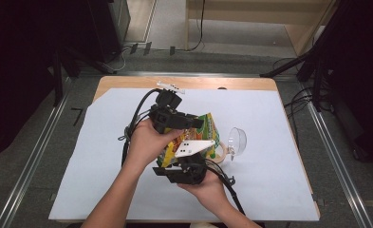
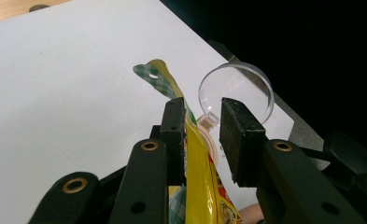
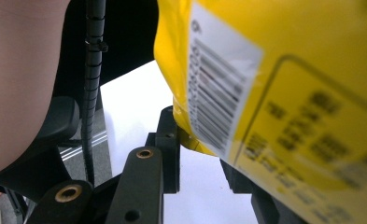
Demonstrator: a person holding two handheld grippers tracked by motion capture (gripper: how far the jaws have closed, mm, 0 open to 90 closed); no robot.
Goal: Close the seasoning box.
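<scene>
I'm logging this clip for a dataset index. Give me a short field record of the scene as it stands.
setting: wooden table under a white sheet
held item: yellow snack bag, lifted between both grippers
left gripper: bag's edge lies against one jaw, gap to the other
right gripper: jaws astride the bag's barcode corner; grip unclear
nearby: clear plastic cup on its side beside the bag

Yellow bag [image 2: 201, 175] with green-checked edge, white sheet [image 1: 269, 156].

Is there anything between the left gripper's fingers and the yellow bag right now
Nothing visible. In the left gripper view the yellow bag already lies between the left gripper fingers, its edge against one pad, with a gap to the other. The clear cup lies beyond them on the white sheet.
</scene>
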